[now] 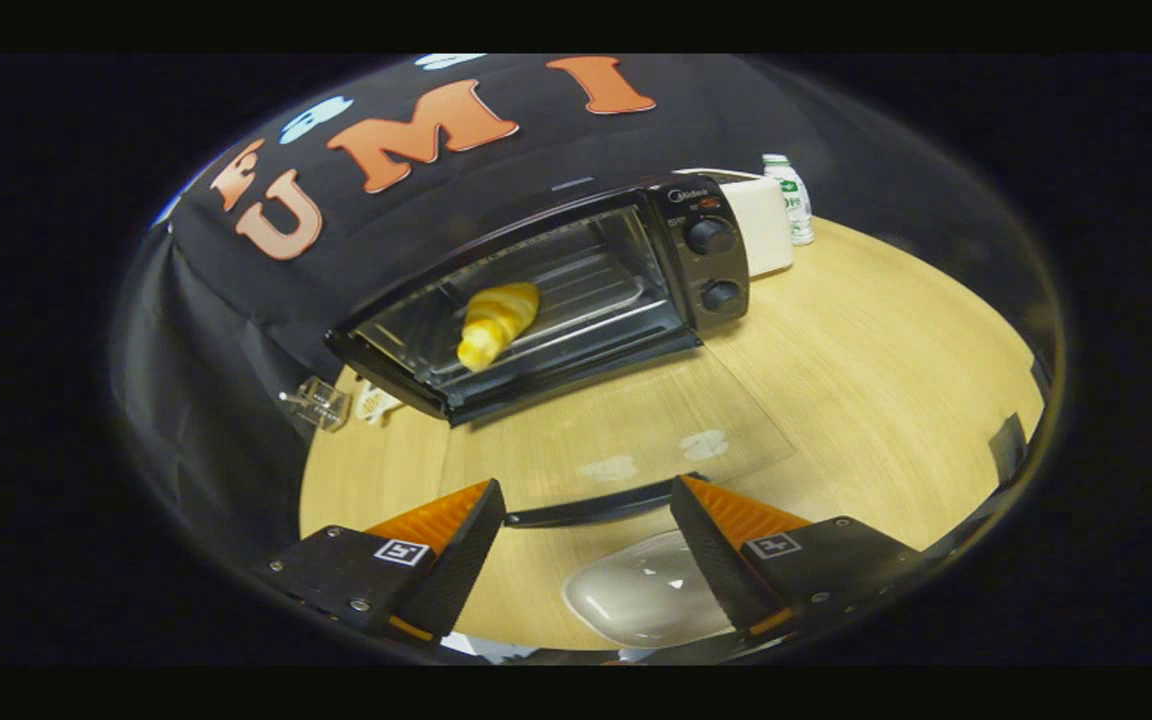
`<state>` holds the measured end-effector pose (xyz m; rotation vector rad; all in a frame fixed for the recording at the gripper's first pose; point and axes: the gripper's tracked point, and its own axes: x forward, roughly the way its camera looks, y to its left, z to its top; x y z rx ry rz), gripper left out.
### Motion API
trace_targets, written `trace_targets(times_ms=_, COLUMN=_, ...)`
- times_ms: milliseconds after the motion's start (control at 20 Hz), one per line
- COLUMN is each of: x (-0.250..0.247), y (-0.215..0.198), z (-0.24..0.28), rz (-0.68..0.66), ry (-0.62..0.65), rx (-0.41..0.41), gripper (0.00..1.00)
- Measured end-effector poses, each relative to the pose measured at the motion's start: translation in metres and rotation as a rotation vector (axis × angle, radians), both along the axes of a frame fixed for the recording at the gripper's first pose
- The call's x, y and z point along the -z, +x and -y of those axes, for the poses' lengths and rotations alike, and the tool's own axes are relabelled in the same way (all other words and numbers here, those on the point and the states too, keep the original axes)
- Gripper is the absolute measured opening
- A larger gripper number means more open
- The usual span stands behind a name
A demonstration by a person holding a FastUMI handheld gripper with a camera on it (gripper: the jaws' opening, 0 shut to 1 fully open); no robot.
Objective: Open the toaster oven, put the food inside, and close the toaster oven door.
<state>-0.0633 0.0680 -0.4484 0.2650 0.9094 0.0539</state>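
Note:
A black toaster oven (576,290) stands on the wooden table (886,360) beyond my fingers, its two knobs on the right side. Its glass door (616,430) is folded down flat toward me, and the door's dark handle (596,508) lies just ahead of my fingertips, between them. A yellow croissant (496,322) rests on the rack inside the oven, left of centre. My gripper (588,520) is open, with nothing between its fingers.
A clear empty plate (641,598) lies on the table under my right finger. A white box (766,225) and a small bottle (789,198) stand right of the oven. A small clear plastic piece (321,403) sits at the oven's left.

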Motion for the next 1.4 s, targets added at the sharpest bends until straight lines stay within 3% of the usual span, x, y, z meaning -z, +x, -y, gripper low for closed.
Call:
trace_targets(times_ms=300, x=0.028, y=-0.025, z=0.003, rz=-0.042, ry=-0.153, rx=-0.117, gripper=0.99)
trace_targets(times_ms=600, x=0.053, y=-0.016, z=0.006, rz=-0.045, ry=-0.321, rx=-0.219, gripper=0.99)
trace_targets(times_ms=900, x=0.054, y=-0.016, z=-0.006, rz=-0.036, ry=-0.291, rx=-0.224, gripper=1.0)
trace_targets(times_ms=1400, x=-0.003, y=0.002, z=-0.014, rz=0.071, ry=-0.147, rx=-0.16, gripper=1.0)
